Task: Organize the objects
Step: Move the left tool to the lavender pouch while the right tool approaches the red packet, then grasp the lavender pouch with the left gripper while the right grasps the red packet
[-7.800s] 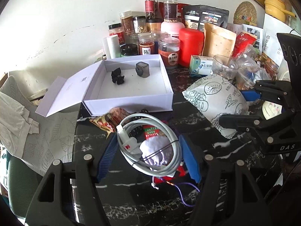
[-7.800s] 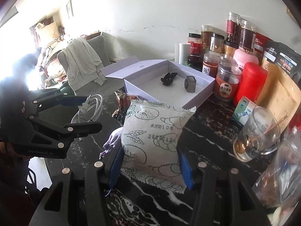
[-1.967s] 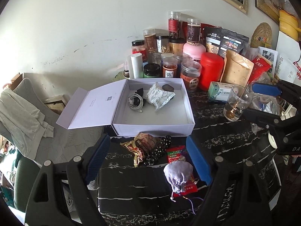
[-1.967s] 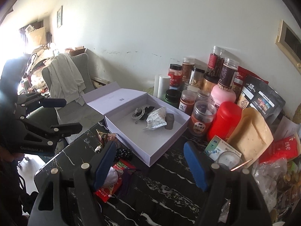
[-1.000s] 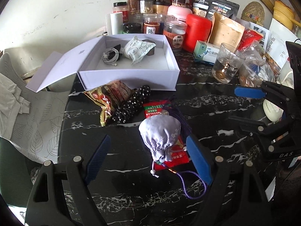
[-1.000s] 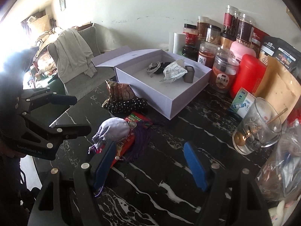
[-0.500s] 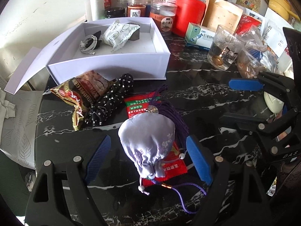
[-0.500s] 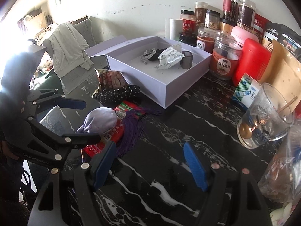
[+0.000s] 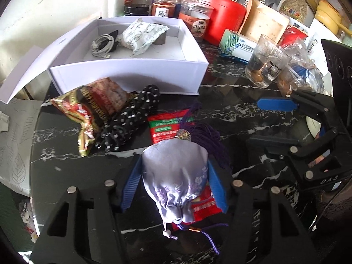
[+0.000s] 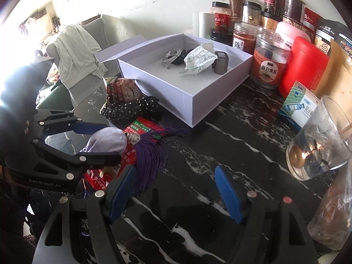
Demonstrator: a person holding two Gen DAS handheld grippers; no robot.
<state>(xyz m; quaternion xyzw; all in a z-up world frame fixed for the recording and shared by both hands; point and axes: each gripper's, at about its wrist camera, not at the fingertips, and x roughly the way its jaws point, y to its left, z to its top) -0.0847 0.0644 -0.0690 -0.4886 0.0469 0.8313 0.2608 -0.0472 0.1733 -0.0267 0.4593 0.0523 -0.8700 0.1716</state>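
The left gripper (image 9: pixel 175 179) is clenched on the grey pouch (image 9: pixel 176 171), one blue pad against each flank. The pouch's long axis runs along the fingers, fat end forward and gathered neck toward the camera, with its cord trailing down toward the wrist. It sits over a red packet (image 9: pixel 167 125) and a purple tassel (image 9: pixel 206 136); whether it has lifted off them is hard to judge in this view.

The white box (image 9: pixel 132 74) lies straight ahead and a little left of the pouch, open side up, beyond a snack bag (image 9: pixel 94 103) and a dotted cloth (image 9: pixel 129 118) that lie just beside its front wall. A cable (image 9: pixel 102 44) and a white sachet (image 9: pixel 140 36) already lie at its far end, so the near half of the floor looks free. The left arm is plainly the nearer one.

The right gripper (image 10: pixel 176 189) hangs spread wide and empty over bare black marble (image 10: pixel 220 145), near a glass (image 10: pixel 321 140). Jars crowd the wall behind the box.
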